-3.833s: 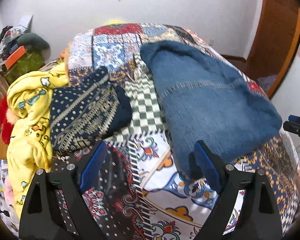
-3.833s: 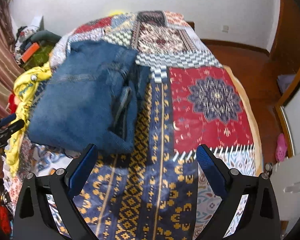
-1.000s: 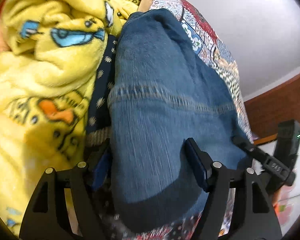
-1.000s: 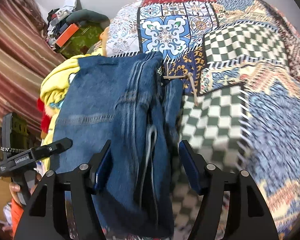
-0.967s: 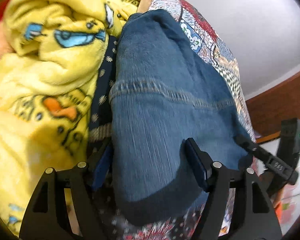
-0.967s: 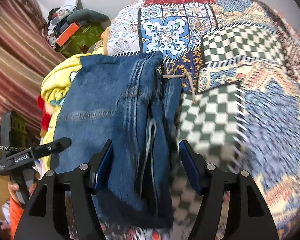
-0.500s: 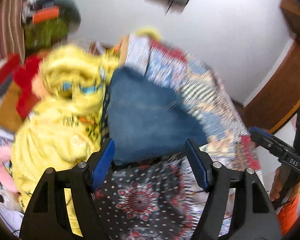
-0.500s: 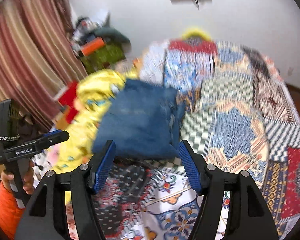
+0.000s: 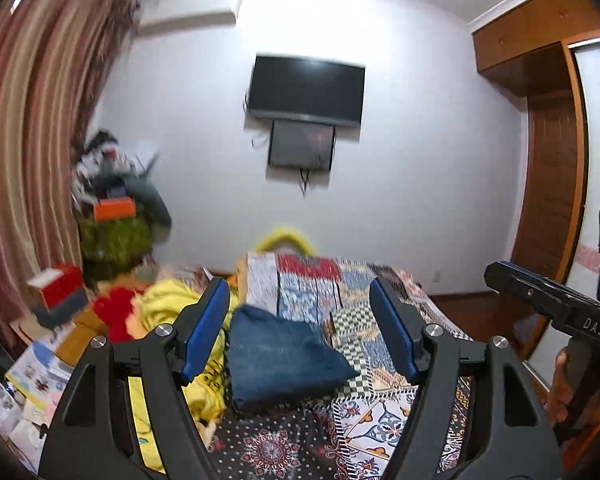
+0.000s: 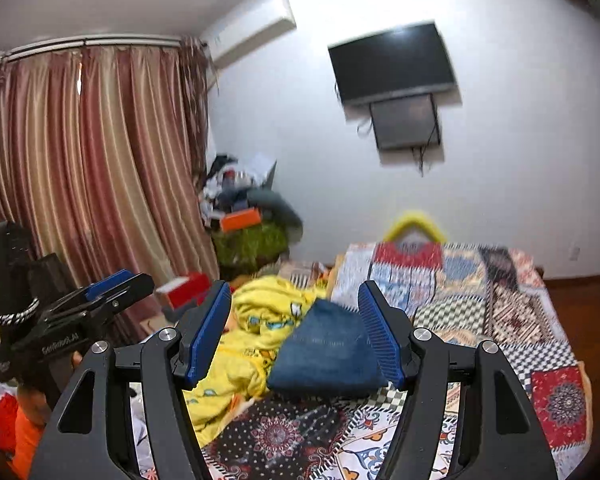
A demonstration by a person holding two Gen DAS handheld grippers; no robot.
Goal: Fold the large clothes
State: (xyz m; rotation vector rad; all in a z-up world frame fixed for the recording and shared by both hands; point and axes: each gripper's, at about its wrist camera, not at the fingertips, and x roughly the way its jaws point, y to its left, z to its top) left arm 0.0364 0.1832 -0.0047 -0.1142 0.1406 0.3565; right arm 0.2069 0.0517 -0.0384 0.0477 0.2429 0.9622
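Folded blue denim jeans [image 9: 278,364] now released, lying on patchwork bedspread [image 9: 384,416] beside yellow blanket [image 10: 256,340]. Your left gripper [image 9: 300,334] and right gripper [image 10: 294,334] have pulled back, both wide, empty. Fold looks done.

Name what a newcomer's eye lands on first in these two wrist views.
Probably the folded blue jeans lying on the patchwork bedspread, framed between the open fingers of the left gripper and, in the other view, the right gripper. Next, the bright yellow cartoon blanket heaped against the jeans' left side. Above, a black TV is mounted on the white wall.
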